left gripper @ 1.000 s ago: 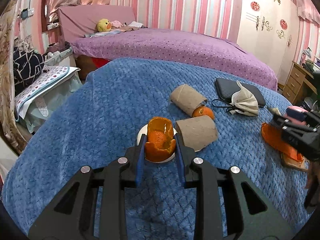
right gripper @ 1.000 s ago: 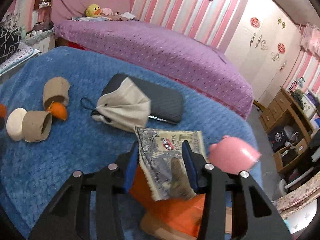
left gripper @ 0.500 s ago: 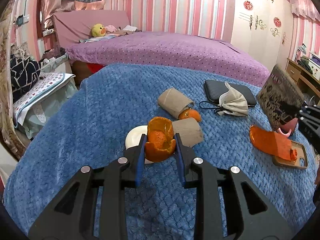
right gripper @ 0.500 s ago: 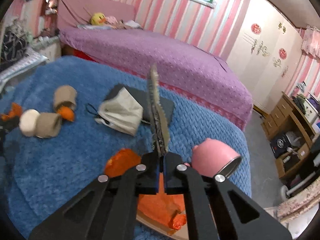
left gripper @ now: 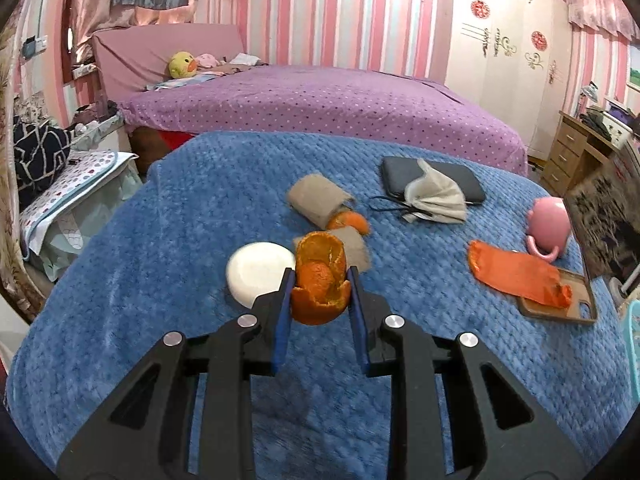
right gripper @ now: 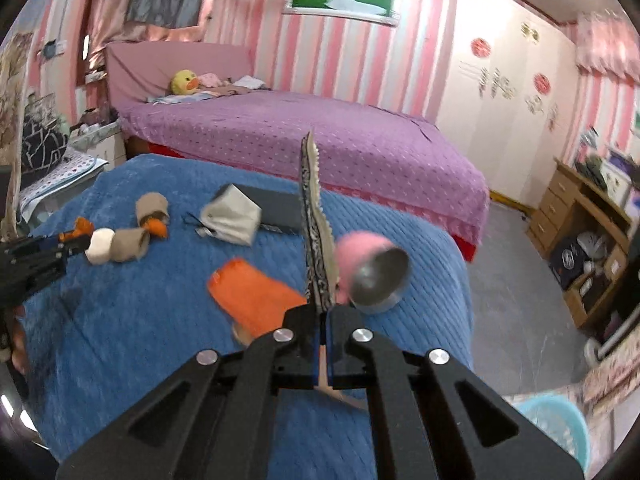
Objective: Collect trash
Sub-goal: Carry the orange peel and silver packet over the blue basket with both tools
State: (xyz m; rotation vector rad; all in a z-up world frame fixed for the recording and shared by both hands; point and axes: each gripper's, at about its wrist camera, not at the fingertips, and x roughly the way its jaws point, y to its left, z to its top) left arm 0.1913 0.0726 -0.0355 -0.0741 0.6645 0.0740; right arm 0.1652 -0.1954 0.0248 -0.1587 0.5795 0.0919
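both tongs are loaded and lifted off the blue blanket (left gripper: 168, 216). the left gripper (left gripper: 320, 300) squeezes a cupped orange peel (left gripper: 320, 284) from both sides, open side up, likely so the scraps inside stay put. the right gripper (right gripper: 323, 320) pinches a printed wrapper (right gripper: 316, 236) edge-on, upright. a light blue bin (right gripper: 556, 420) sits low on the right, probably where both go. cardboard tubes (left gripper: 320, 199) and more peel (left gripper: 347, 220) wait on the blanket.
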